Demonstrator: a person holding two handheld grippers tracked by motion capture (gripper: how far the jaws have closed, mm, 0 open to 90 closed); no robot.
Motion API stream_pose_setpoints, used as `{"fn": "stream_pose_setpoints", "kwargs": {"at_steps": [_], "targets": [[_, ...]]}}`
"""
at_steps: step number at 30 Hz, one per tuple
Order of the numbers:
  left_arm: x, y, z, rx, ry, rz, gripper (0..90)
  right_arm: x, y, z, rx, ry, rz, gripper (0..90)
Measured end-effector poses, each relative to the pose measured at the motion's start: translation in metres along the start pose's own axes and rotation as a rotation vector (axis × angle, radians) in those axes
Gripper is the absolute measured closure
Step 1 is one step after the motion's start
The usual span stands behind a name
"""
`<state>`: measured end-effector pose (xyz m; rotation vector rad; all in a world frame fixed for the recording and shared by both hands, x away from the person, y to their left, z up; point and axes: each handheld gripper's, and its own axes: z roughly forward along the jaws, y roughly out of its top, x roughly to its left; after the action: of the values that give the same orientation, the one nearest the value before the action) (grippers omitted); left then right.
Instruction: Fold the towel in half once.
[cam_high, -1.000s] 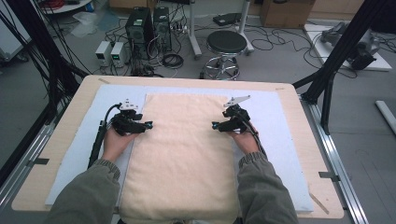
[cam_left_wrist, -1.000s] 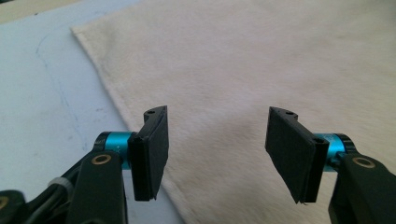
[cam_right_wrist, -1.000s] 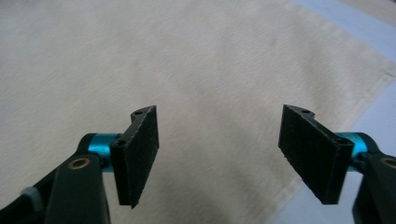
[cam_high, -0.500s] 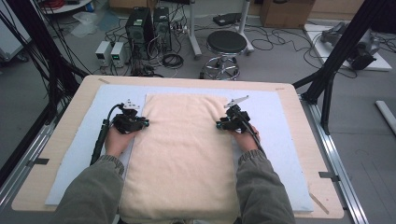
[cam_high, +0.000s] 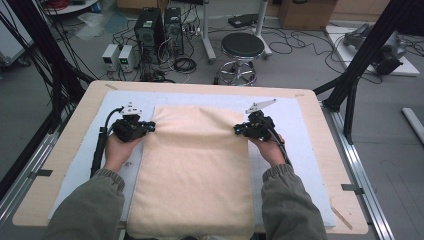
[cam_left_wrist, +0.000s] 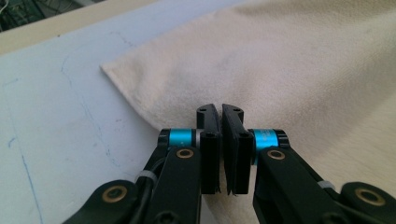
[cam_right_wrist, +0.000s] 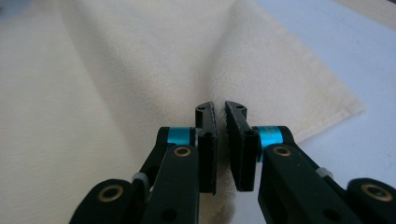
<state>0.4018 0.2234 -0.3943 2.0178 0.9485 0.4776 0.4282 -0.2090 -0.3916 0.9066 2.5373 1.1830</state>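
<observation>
High view: I see a cream towel spread flat over a pale blue mat on the wooden table, running from the frame's centre down to its bottom edge. My left gripper sits at the towel's left edge, left of centre in the frame; my right gripper sits at the towel's right edge, right of centre. Both face inward toward the cloth. A round stool stands on the floor beyond the table, at upper centre.

Left gripper view: the left gripper has just been closing, and its jaws now pinch the towel's edge, the cloth caught between the pads at lower centre. The towel's corner lies at upper left of the jaws on the mat.

Right gripper view: the right gripper has likewise just been closing; its jaws nip a raised fold of towel, a ridge rising from the pads toward the upper centre. The mat shows at upper right.
</observation>
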Motion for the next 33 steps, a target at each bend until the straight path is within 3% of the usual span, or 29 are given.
{"fn": "stream_pose_setpoints", "kwargs": {"at_steps": [4,8,11,13,16,18,21,23,27,33], "targets": [[-0.012,-0.004,-0.023,-0.027,-0.048,0.054,85.4,0.02,-0.003,-0.023,0.011,0.042,-0.062,83.0],[-0.029,-0.022,-0.036,0.003,-0.081,0.125,85.2,0.041,-0.017,-0.037,0.018,0.093,-0.095,83.0],[-0.042,-0.038,-0.042,0.044,-0.105,0.172,84.8,0.056,-0.028,-0.037,0.105,0.115,-0.123,81.3],[-0.048,-0.049,-0.045,0.061,-0.121,0.182,84.0,0.063,-0.035,-0.037,0.105,0.118,-0.138,81.2],[-0.051,-0.061,-0.049,0.081,-0.155,0.172,78.1,0.066,-0.047,-0.036,0.149,0.146,-0.124,76.2],[-0.049,-0.062,-0.05,0.085,-0.157,0.164,68.3,0.065,-0.053,-0.038,0.13,0.165,-0.115,68.5],[-0.042,-0.052,-0.048,0.072,-0.144,0.137,57.7,0.059,-0.051,-0.047,0.049,0.139,-0.078,58.7],[-0.036,-0.042,-0.044,0.047,-0.126,0.116,53.6,0.052,-0.046,-0.047,0.011,0.097,-0.054,52.8],[-0.024,-0.033,-0.029,0.024,-0.078,0.057,50.2,0.038,-0.04,-0.031,0.026,0.027,-0.036,46.7],[-0.005,-0.034,0.001,0.076,-0.026,-0.003,49.8,0.021,-0.047,0.004,0.096,-0.036,-0.013,44.7]]}}
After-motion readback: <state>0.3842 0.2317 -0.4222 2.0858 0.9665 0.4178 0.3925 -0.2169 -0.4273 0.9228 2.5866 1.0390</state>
